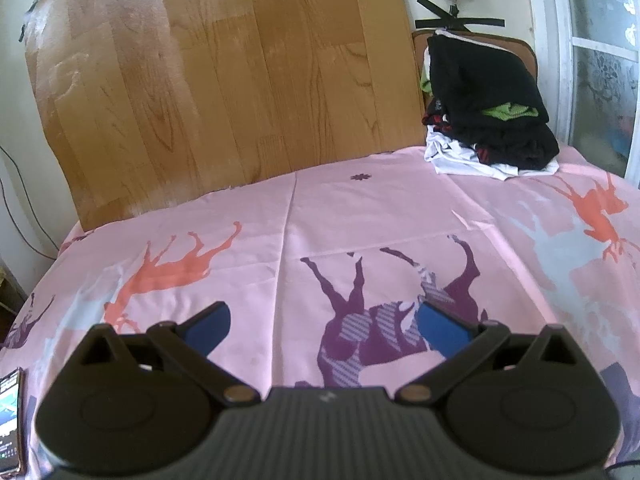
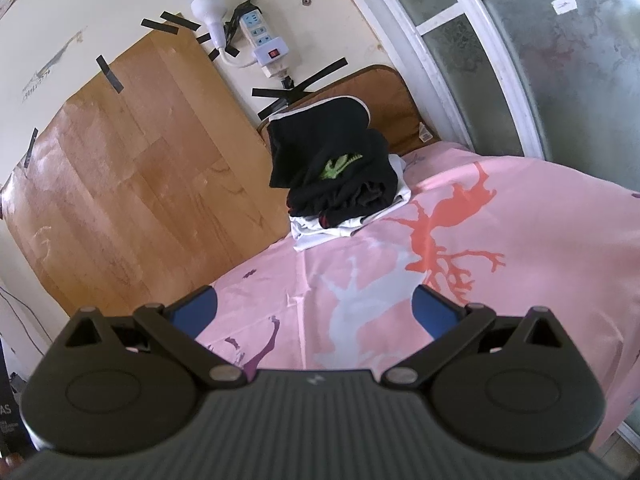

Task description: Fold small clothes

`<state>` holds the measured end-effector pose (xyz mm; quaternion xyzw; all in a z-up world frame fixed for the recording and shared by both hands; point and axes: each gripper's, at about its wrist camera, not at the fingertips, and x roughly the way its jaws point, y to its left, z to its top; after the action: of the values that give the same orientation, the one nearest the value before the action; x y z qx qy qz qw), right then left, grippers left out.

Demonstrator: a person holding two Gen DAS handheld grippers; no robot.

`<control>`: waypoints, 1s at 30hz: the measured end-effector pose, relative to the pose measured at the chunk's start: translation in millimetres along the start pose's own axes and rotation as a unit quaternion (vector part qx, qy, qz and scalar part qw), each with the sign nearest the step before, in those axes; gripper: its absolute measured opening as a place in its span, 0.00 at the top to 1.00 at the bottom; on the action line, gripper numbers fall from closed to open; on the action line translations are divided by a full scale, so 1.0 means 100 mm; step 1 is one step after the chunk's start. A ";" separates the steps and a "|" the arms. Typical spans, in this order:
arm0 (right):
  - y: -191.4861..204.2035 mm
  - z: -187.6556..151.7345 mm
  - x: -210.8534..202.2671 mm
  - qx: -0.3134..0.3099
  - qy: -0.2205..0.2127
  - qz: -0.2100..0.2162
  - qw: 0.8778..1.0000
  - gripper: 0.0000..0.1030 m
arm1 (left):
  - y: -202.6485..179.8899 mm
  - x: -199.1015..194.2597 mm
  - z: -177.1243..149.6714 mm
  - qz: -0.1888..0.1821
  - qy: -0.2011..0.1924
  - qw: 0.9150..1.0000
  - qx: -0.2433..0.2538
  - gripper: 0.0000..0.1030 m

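Both tools, left and right, gape wide, empty, above pink bedsheet. Clothes pile, probably unfolded, near taped wood-grain panel.

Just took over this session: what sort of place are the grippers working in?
Most likely a bedroom at home. Both grippers, left and right, hang open over a bed with a pink deer-print sheet; a clothes pile sits at its far corner, with a power strip taped to the wall above.
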<state>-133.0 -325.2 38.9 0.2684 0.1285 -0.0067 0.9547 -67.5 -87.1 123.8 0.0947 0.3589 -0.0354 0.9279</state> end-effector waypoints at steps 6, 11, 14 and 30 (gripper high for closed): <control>0.00 0.00 0.00 0.000 0.002 0.000 1.000 0.00 | 0.00 0.00 -0.02 0.002 0.009 1.000 0.004 0.00; 0.00 -0.01 -0.01 0.001 0.002 0.002 1.000 0.00 | 0.00 -0.01 -0.03 0.001 0.012 1.000 0.006 0.00; 0.02 -0.02 -0.01 0.001 0.005 0.003 1.000 0.00 | 0.00 -0.02 -0.03 0.004 0.012 1.000 0.007 0.00; 0.05 -0.04 -0.01 0.006 0.005 0.000 1.000 0.00 | 0.04 -0.01 -0.03 0.005 0.024 1.000 0.000 0.00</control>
<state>-135.0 -318.6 38.4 0.2738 0.1330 -0.0067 0.9525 -69.9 -82.9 122.4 0.0978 0.3804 -0.0283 0.9192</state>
